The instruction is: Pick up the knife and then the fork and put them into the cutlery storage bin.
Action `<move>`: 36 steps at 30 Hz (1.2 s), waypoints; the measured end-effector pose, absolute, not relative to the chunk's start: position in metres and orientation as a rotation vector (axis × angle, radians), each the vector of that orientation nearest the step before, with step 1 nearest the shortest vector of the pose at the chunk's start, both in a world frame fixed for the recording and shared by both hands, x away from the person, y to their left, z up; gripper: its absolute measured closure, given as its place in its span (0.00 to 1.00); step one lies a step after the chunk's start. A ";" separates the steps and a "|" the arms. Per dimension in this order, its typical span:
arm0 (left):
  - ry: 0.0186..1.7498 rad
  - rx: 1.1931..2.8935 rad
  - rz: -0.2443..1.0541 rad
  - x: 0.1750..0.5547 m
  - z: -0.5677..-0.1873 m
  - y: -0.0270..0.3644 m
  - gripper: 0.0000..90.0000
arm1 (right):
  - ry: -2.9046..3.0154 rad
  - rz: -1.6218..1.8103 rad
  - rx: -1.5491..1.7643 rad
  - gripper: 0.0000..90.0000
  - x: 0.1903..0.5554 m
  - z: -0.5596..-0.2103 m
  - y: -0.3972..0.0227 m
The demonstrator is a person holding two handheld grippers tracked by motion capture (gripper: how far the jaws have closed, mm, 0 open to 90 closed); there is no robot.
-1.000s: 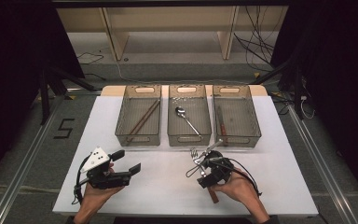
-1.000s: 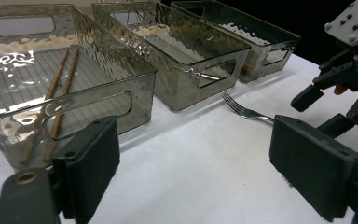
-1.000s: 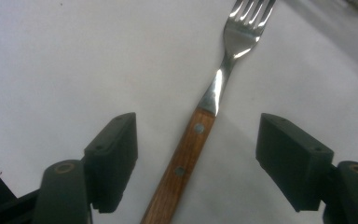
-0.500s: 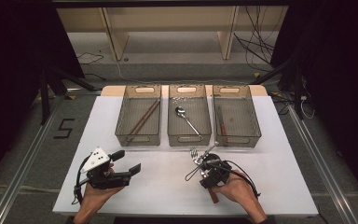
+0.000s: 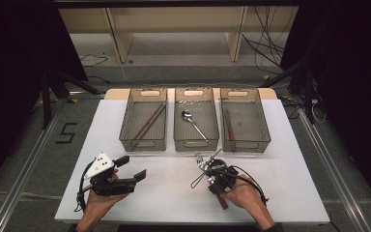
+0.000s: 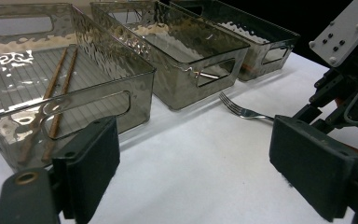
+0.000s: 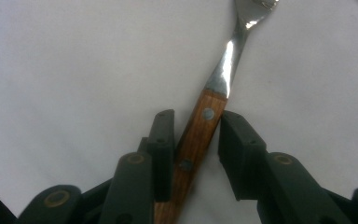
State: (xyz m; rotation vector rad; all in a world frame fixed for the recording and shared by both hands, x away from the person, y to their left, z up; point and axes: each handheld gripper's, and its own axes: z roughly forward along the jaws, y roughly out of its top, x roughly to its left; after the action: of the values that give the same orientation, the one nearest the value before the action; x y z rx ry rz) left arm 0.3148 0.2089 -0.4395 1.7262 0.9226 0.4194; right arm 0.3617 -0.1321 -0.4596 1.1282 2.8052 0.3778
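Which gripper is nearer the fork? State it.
Right. The right gripper has the fork handle between its closing jaws; the left gripper sits well away across the table, jaws open.

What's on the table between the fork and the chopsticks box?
Nothing. The left gripper view shows bare white table between the fork and the chopsticks box.

A white table (image 5: 290, 193) stands on grey floor (image 5: 24, 159) marked "5" (image 5: 67, 132); wooden shelving (image 5: 174, 24) behind, seemingly dark curtains (image 5: 348, 72) flanking.

Even overhead light on the white table (image 5: 174, 193), dark surroundings; glare streaks the fork (image 7: 228, 60) beyond the slightly blurred jaws.
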 end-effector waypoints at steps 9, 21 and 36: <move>0.923 1.727 0.418 0.315 -0.440 0.209 0.18 | 2.791 0.383 1.134 0.85 0.363 -0.460 -0.135; 0.925 1.724 0.421 0.315 -0.439 0.209 0.18 | 2.792 0.418 1.100 0.86 0.361 -0.454 -0.135; 0.922 1.723 0.423 0.315 -0.439 0.210 0.18 | 2.732 0.591 1.097 0.86 0.363 -0.428 -0.153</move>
State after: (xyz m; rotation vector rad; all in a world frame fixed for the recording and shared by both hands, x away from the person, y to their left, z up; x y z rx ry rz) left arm 0.3149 0.2099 -0.4394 1.7233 0.9224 0.4228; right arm 0.3628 -0.1529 -0.4284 1.0973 2.7316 0.5914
